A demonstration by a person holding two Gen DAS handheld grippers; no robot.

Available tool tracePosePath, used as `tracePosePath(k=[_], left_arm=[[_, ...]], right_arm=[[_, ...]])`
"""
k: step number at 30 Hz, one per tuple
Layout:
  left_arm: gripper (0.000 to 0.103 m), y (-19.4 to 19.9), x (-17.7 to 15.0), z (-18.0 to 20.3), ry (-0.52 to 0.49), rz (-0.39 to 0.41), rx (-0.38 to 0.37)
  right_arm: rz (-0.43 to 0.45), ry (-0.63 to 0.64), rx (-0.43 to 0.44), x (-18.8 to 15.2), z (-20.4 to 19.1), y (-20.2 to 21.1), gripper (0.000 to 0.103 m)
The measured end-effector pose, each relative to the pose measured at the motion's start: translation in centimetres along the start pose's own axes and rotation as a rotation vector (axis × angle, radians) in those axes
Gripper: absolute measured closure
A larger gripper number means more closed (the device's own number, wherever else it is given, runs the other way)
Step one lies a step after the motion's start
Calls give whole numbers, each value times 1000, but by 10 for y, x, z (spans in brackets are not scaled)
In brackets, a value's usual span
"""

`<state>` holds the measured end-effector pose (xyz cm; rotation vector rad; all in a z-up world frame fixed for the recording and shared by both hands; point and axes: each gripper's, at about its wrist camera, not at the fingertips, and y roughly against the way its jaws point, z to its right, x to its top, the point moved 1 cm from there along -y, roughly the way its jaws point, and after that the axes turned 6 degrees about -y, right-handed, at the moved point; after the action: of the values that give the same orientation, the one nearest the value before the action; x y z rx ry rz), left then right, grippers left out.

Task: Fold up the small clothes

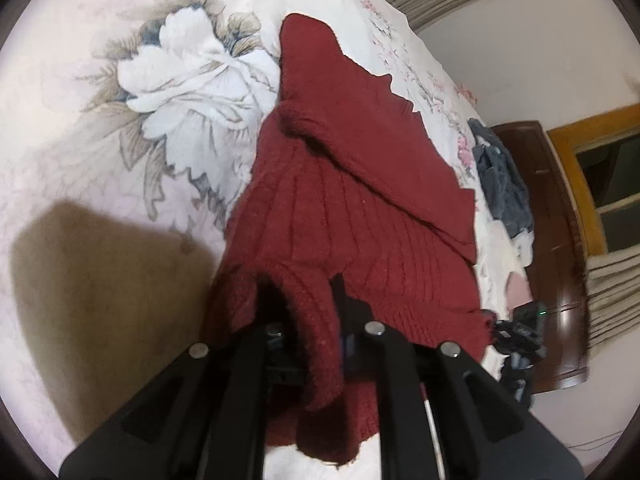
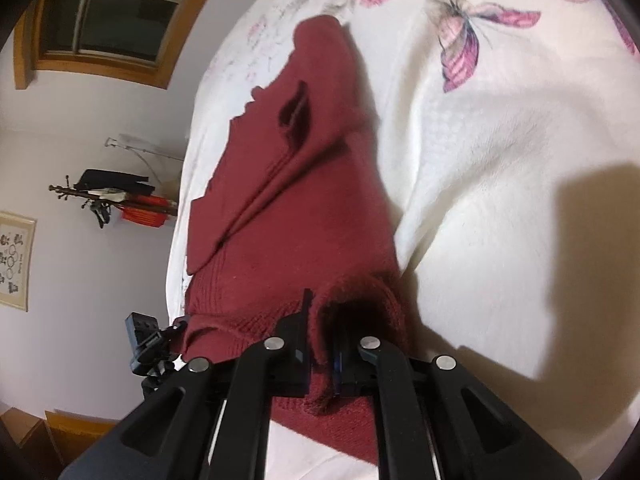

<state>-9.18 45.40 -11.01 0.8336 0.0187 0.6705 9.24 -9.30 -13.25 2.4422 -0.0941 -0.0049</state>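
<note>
Left wrist view, left to right. Bedspread [image 1: 80,128]: pale pink-white, printed with a large white flower [image 1: 192,96]; a dark shadow falls across its lower left. Red knit sweater [image 1: 352,184]: ribbed, lying lengthwise on the bedspread, one part folded over itself toward the far end, near hem lifted. Left gripper [image 1: 304,300]: black, fingers pressed together on a bunched fold of the sweater's near hem — the knit wraps over and between them. Right of the sweater, at the bed's edge: a dark grey garment [image 1: 500,184], crumpled, well apart from the sweater. Beyond it, a dark wooden headboard [image 1: 560,248], a wood-framed window [image 1: 608,184] and beige curtains [image 1: 616,292].

Right wrist view, left to right. Wall with a framed picture [image 2: 16,260], a coat rack [image 2: 116,200] bearing dark and red items, a window [image 2: 116,12] above. The other gripper's tip [image 2: 154,344] shows beside the sweater's near corner. Sweater [image 2: 296,184]: stretched away along the bed, creased down its middle. Right gripper [image 2: 320,328]: fingers clamped on the rolled near hem — fabric pinched between them. Bedspread [image 2: 500,160]: white, butterfly print [image 2: 464,36].
</note>
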Motion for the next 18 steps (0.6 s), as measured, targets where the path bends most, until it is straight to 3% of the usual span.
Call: tracePosePath(k=[4, 8, 10, 12, 18], left_arm=[[92, 14, 2, -10, 77, -2, -89], [87, 33, 3, -14, 137, 45, -155], [86, 39, 3, -12, 117, 50, -130], [81, 41, 4, -6, 81, 53, -88], [73, 63, 7, -4, 21, 98, -41]], right_arm=[[-6, -80, 61, 6, 9, 7, 94], [15, -106, 91, 10, 7, 16, 87], [64, -127, 111, 14, 7, 26, 77], [115, -147, 107, 19, 10, 34, 58], [129, -63, 12, 19, 2, 47, 58]])
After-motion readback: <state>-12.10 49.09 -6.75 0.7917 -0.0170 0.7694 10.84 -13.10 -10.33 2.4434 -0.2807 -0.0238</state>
